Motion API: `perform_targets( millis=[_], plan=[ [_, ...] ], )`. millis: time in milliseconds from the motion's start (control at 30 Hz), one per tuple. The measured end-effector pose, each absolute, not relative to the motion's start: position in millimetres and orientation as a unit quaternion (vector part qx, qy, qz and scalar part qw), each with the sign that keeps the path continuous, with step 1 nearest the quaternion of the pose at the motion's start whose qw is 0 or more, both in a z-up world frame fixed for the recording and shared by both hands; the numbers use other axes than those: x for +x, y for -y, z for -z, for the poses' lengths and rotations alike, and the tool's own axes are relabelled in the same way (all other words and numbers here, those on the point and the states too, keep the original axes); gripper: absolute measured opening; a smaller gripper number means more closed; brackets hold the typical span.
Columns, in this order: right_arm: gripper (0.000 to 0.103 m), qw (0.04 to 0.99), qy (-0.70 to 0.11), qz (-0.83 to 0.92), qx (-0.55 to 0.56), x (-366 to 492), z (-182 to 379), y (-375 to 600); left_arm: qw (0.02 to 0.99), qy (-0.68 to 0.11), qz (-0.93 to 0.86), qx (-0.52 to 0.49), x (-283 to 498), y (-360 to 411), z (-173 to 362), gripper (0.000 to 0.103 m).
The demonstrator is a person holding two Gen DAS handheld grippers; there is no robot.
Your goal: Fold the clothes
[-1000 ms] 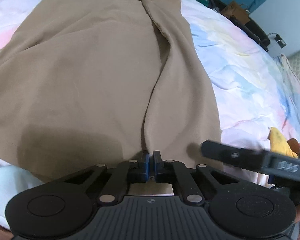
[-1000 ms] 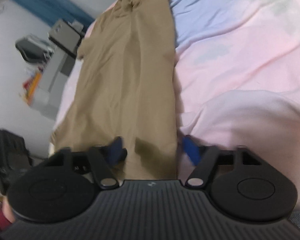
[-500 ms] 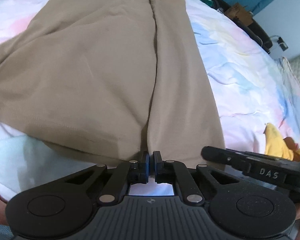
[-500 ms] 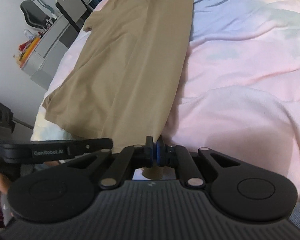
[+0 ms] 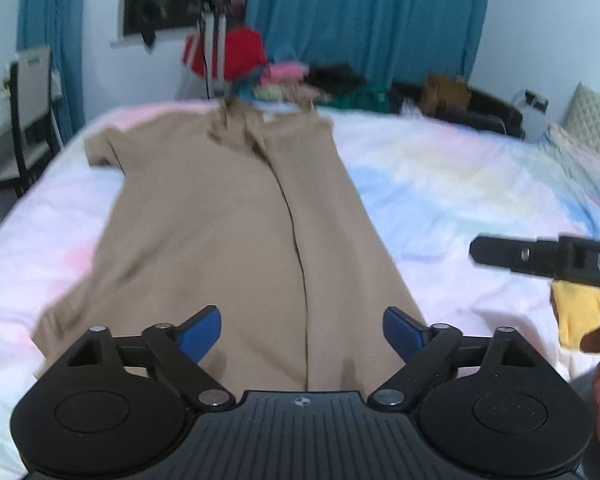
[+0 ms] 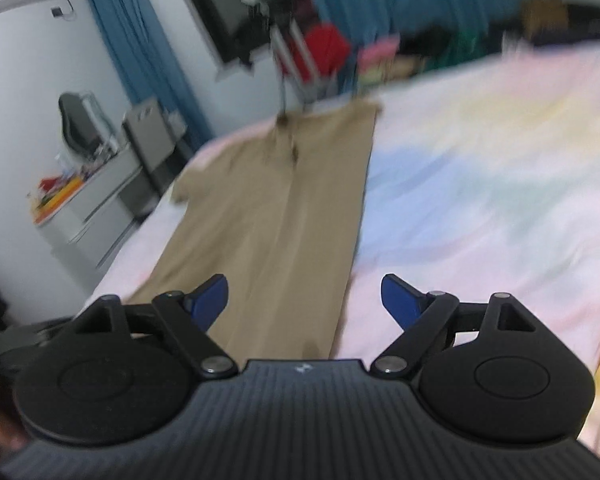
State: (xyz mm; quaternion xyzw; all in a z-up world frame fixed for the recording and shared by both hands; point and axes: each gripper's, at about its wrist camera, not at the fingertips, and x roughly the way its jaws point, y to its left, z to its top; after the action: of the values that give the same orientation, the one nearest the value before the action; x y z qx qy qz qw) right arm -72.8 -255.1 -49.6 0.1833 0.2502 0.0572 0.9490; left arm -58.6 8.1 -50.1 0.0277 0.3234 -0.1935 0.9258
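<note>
A tan short-sleeved shirt (image 5: 228, 232) lies flat on the bed, its right side folded lengthwise over the middle, collar at the far end. It also shows in the right wrist view (image 6: 276, 216). My left gripper (image 5: 302, 330) is open and empty above the shirt's near hem. My right gripper (image 6: 305, 300) is open and empty above the hem's right corner. The right gripper's black body (image 5: 548, 260) shows at the right of the left wrist view.
The bed (image 5: 460, 184) has a pastel patterned sheet. A yellow cloth (image 5: 572, 312) lies at the near right. Piled clothes (image 5: 300, 80) and a red item sit beyond the far edge by blue curtains. A desk and chair (image 5: 24, 112) stand at the left.
Both grippers were shut on the shirt's hem half a second ago. They have let go, opened and lifted back, and the shirt now lies flat with its side folded over.
</note>
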Motion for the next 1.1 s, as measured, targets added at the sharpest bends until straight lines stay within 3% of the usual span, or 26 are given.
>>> perform_targets(
  millis=[300, 633, 767, 1100],
  plan=[
    [0.085, 0.982, -0.131, -0.055, 0.123, -59.1, 4.5, 251.5, 0.963, -0.219, 0.156, 0.010, -51.6, -22.0, -11.4, 0.101],
    [0.085, 0.982, -0.154, -0.071, 0.087, 3.2, -25.6, 250.1, 0.975, -0.159, 0.150, -0.028, 5.8, -14.0, -125.5, 0.103],
    [0.085, 0.978, -0.183, -0.070, 0.072, 38.9, -23.3, 240.6, 0.971, -0.174, 0.139, -0.090, 36.9, -41.0, -114.2, 0.103],
    [0.085, 0.959, -0.239, -0.147, 0.034, 183.7, 25.2, 133.9, 0.978, -0.182, 0.005, -0.104, 79.1, -141.2, -44.7, 0.101]
  ],
)
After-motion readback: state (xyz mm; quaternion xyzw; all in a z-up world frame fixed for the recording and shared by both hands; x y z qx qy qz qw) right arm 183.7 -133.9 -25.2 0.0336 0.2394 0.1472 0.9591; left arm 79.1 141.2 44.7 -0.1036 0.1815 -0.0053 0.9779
